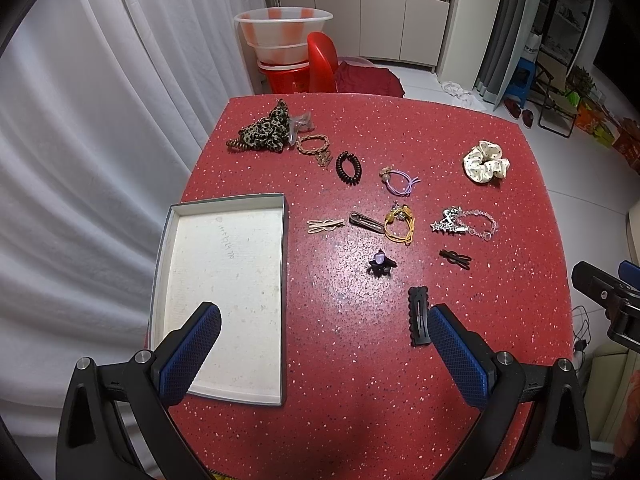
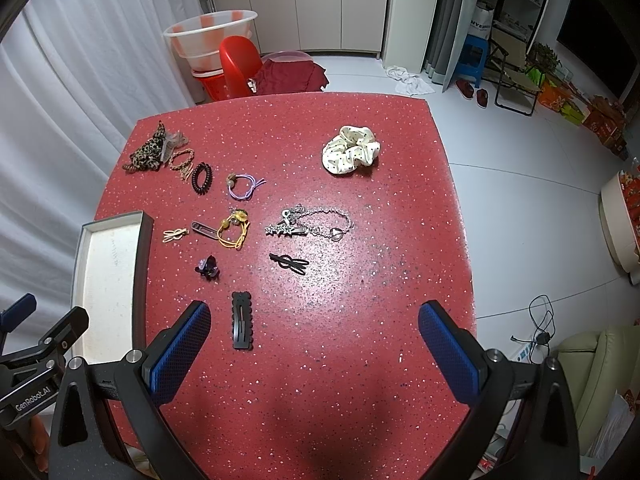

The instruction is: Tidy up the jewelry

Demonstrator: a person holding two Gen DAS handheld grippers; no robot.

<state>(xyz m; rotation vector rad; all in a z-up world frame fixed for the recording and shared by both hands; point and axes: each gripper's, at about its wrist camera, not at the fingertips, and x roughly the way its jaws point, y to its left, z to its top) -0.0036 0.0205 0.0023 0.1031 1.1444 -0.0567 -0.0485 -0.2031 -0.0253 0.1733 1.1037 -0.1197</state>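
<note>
Hair ties, clips and a bracelet lie scattered on a red speckled table (image 1: 360, 380). An empty shallow grey box (image 1: 224, 300) sits at the left. My left gripper (image 1: 324, 322) hovers open above the table's near edge, one finger over the box, the other beside a black scalloped clip (image 1: 419, 316). My right gripper (image 2: 314, 324) is open too, just right of that same clip (image 2: 242, 322). Further out lie a purple claw clip (image 2: 207, 267), a black clip (image 2: 290, 263), a silver bracelet (image 2: 320, 224), a yellow tie (image 2: 234, 230) and a cream scrunchie (image 2: 351, 150).
A leopard scrunchie (image 1: 264, 130), a braided tie (image 1: 314, 144), a black coil tie (image 1: 349, 167) and a purple tie (image 1: 400, 180) lie at the far left. Beyond the table stand a red chair (image 1: 322, 62) and stacked basins (image 1: 282, 34). A white curtain (image 1: 80, 140) hangs left.
</note>
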